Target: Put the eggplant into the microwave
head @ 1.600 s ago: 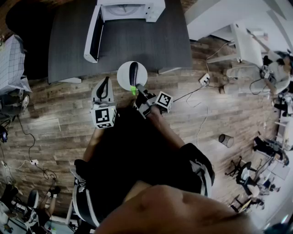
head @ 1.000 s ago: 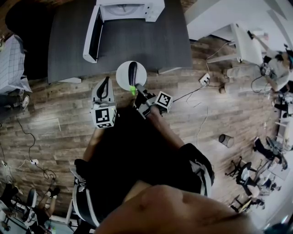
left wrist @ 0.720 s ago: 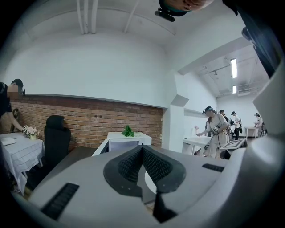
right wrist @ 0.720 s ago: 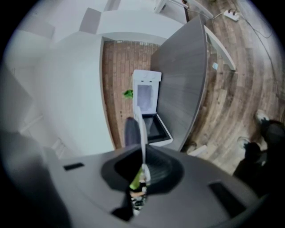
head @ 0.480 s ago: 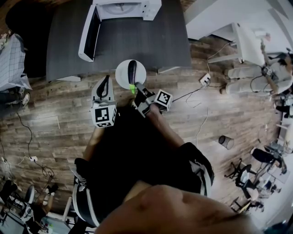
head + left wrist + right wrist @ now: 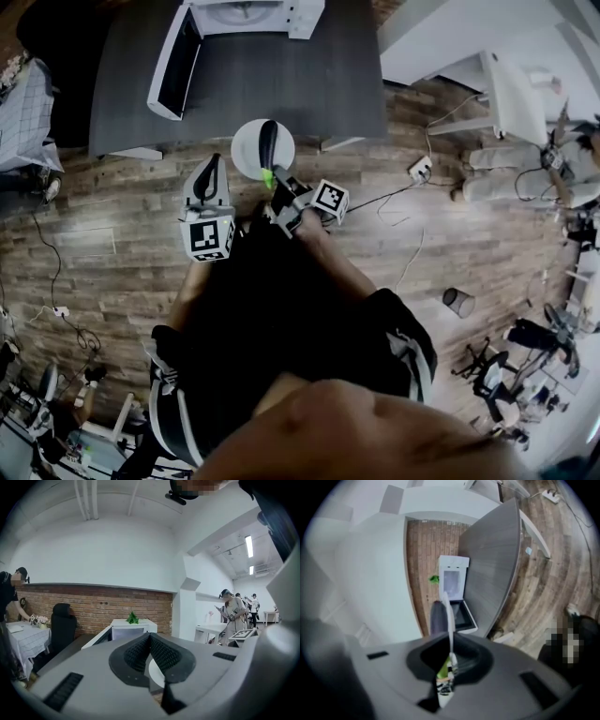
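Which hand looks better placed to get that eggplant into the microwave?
The right gripper: its jaws clamp the plate carrying the eggplant, facing the open microwave. The left gripper is shut, empty.

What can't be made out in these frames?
Microwave inside: cut off by the head view's top edge; too small in both gripper views.
Right gripper grip: blurred; plate rim alone, or also the eggplant stem, unclear.
Plate in the left gripper view: mostly behind the shut left gripper.
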